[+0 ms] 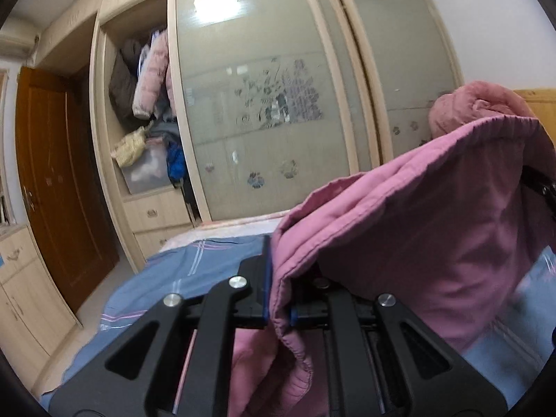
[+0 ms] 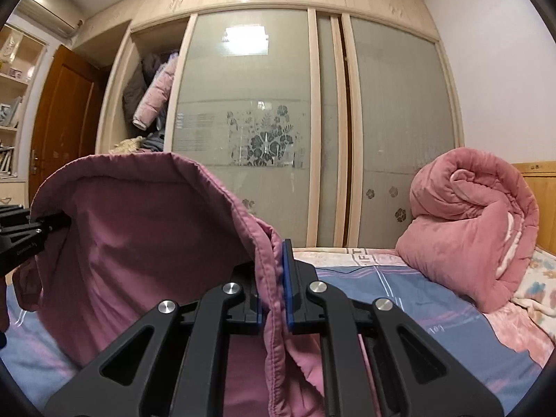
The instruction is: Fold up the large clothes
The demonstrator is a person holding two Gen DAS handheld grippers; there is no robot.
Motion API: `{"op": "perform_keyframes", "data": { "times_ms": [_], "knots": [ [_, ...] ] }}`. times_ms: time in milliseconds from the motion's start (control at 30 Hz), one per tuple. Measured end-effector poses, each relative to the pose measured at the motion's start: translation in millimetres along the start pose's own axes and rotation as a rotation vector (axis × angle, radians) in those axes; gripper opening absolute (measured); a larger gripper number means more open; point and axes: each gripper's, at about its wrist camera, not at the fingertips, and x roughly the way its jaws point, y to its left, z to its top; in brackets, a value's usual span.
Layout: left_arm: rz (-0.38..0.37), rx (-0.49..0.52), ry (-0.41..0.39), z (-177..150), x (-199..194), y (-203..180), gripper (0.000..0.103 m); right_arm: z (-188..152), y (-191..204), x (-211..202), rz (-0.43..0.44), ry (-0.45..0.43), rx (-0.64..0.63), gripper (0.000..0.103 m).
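A large mauve-pink garment (image 1: 410, 229) hangs in the air between my two grippers above the bed. My left gripper (image 1: 278, 299) is shut on one edge of it, and the cloth drapes to the right toward the right gripper's black body (image 1: 542, 187). In the right wrist view my right gripper (image 2: 274, 288) is shut on the garment's (image 2: 139, 243) other hemmed edge. The cloth sags left to the left gripper's black body (image 2: 24, 239). The lower part of the garment hangs below both views.
The bed has a blue checked sheet (image 2: 410, 299). A rolled pink quilt (image 2: 469, 222) lies at its head, against a wooden headboard (image 2: 542, 201). A wardrobe with frosted sliding doors (image 2: 250, 128) stands beyond the bed, its left bay full of clothes (image 1: 146, 83). A brown door (image 1: 52, 173) is at left.
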Motion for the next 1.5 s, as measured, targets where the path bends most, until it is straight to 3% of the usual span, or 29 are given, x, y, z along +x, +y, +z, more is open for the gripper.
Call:
{"op": "perform_keyframes", "data": {
  "times_ms": [200,367,467,567,600,667,733,867,933,1033,1167,1200,1300,1367,1433,1500],
  "knots": [
    [0.013,-0.021,0.138,13.8,106.3,10.6,0.008,2.5,-2.0,103.4,-0.016,0.148,-0.01,0.009],
    [0.045,0.072,0.246,-12.6,184.8,-0.6,0.01,-28.3,-11.5,179.1,0.003,0.294,0.031,0.01],
    [0.049,0.102,0.29,-34.4,215.7,-3.1,0.022,-59.1,-9.4,215.7,0.017,0.397,0.023,0.01],
    [0.086,0.086,0.325,-54.8,241.7,-0.4,0.05,-83.3,-9.7,237.5,0.045,0.476,0.039,0.015],
    [0.098,0.08,0.325,-59.3,244.3,-0.3,0.059,-87.1,-9.4,240.4,0.049,0.486,0.044,0.022],
    [0.145,0.07,0.319,-66.6,248.5,1.2,0.075,-88.3,-5.9,243.2,0.036,0.483,0.043,0.045],
    [0.169,0.059,0.313,-66.2,251.6,5.5,0.089,-84.2,-5.7,242.4,0.013,0.459,0.053,0.082],
    [0.221,0.106,0.213,-46.3,239.7,10.6,0.097,-65.3,-9.0,238.5,-0.041,0.375,0.031,0.092],
    [0.26,0.142,0.143,-32.7,228.4,12.2,0.101,-51.2,-14.1,232.2,-0.083,0.308,0.022,0.102],
    [0.292,0.226,0.078,-11.3,219.4,15.9,0.101,-24.1,-24.1,218.3,-0.152,0.185,0.026,0.102],
    [0.333,0.252,-0.009,12.5,205.4,17.9,0.101,-0.9,-43.3,205.5,-0.154,0.107,0.118,0.102],
    [0.378,0.22,-0.048,22.6,201.0,25.1,0.101,2.7,-45.7,203.6,-0.144,0.094,0.141,0.102],
    [0.391,0.073,-0.066,44.5,194.9,43.8,0.101,7.7,-42.4,200.8,-0.104,0.087,0.165,0.102],
    [0.303,-0.021,-0.099,47.7,185.4,42.6,0.101,4.8,-33.1,206.1,-0.062,0.119,0.161,0.102],
    [0.227,0.029,-0.037,41.1,195.4,19.5,0.101,-0.8,-20.2,219.6,-0.034,0.173,0.147,0.102],
    [0.181,0.121,0.086,25.9,220.0,-9.8,0.101,-10.3,-2.4,237.1,-0.003,0.244,0.126,0.102]
  ]
}}
